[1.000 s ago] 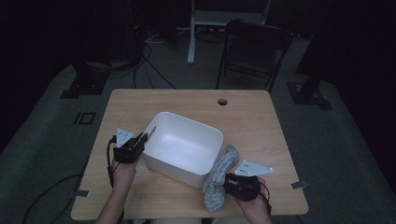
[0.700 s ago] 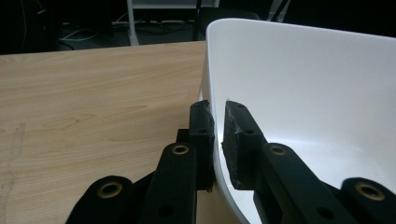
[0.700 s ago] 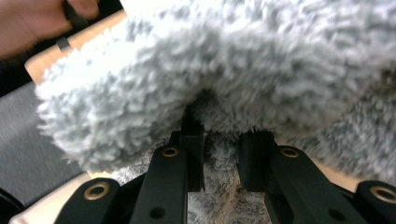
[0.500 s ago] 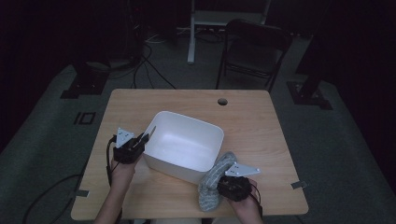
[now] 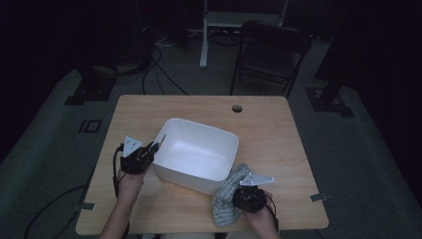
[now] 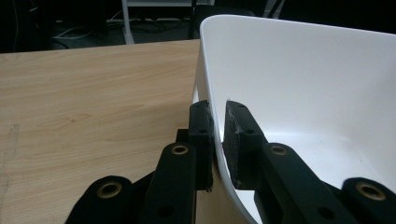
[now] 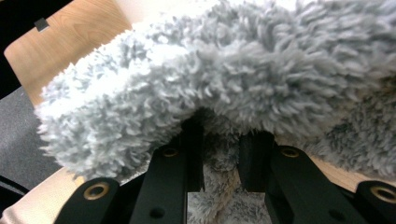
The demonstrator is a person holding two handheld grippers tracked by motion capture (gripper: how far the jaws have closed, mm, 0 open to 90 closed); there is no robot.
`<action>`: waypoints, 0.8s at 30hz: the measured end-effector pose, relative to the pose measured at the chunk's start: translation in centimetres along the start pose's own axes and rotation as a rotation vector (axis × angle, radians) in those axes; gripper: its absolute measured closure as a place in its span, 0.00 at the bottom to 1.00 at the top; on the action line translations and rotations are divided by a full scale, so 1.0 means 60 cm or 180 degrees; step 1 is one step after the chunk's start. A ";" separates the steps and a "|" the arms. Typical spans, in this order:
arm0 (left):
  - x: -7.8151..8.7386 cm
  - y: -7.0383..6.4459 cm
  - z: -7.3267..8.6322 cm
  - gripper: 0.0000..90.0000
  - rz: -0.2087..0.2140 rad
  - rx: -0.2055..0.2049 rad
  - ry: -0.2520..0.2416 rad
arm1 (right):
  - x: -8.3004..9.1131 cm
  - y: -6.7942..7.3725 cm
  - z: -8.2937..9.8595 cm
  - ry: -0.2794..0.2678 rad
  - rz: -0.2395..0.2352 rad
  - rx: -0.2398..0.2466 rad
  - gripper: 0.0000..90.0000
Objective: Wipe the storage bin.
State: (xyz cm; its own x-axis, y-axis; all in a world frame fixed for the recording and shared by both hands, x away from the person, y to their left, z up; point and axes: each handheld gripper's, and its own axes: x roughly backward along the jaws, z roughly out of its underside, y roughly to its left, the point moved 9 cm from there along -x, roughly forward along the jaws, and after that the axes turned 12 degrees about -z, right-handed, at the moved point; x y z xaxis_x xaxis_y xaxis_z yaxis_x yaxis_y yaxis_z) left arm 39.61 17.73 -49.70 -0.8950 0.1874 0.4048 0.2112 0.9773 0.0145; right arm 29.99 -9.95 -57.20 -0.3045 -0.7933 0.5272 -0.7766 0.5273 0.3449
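A white plastic tub [image 5: 196,154] sits in the middle of the wooden table [image 5: 278,129]. My left gripper [image 5: 156,146] is shut on the tub's left rim. In the left gripper view the two jaws [image 6: 218,140] pinch the thin white wall of the tub [image 6: 303,84], one pad inside and one outside. A grey fluffy cloth [image 5: 226,196] lies bunched against the tub's near right corner. My right gripper [image 5: 240,198] is shut on it near the front edge. In the right gripper view a thick fold of the cloth [image 7: 233,70] bulges over the right gripper [image 7: 222,158].
The table has a round cable hole [image 5: 237,108] at the back. Behind the table stand a dark folding chair [image 5: 271,55] and a white desk leg [image 5: 204,35]. Cables [image 5: 164,74] run over the grey floor. The front table edge is close to the right hand.
The right gripper has pulled the grey cloth a little left and toward the front edge, and the cloth is more bunched. The left gripper and the tub have stayed put.
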 end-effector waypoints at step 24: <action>-0.002 -0.008 0.000 0.90 -0.0081 -0.0019 0.0009 | 0.087 -0.004 -0.088 -0.0883 0.0139 0.0253 0.83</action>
State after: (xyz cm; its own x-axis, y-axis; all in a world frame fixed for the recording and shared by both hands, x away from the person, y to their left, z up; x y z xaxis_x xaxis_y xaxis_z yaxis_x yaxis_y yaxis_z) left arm 39.64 17.26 -49.74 -0.8990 0.1623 0.4068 0.1908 0.9812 0.0303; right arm 31.50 -12.61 -50.40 -0.4693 -0.8291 0.3039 -0.7969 0.5459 0.2587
